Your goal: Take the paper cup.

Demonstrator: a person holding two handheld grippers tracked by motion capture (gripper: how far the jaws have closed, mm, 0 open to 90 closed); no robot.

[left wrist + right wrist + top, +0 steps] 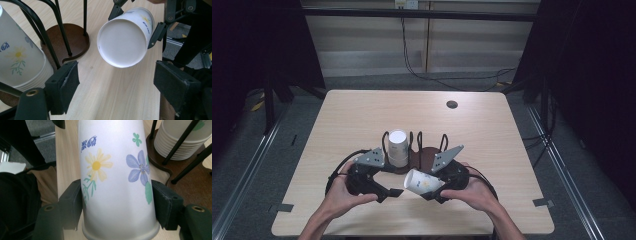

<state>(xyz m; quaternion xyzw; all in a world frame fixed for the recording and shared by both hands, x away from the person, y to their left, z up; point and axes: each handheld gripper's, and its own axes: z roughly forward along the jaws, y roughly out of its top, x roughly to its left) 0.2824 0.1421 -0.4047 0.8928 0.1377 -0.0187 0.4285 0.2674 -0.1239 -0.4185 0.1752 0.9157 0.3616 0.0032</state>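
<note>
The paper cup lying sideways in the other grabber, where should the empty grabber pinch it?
Probably around the round wall near the closed bottom, coming straight on from the left. The paper cup points its flat bottom at the open left gripper, while the right gripper already clamps the wall nearer the rim.

Paper cup (422, 181) sideways in right tool (432, 192), left tool (393, 192) open, beside cup rack (422, 150).

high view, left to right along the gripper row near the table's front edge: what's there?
left hand → left gripper → paper cup lying on its side → right gripper clamped on it → right hand
</note>
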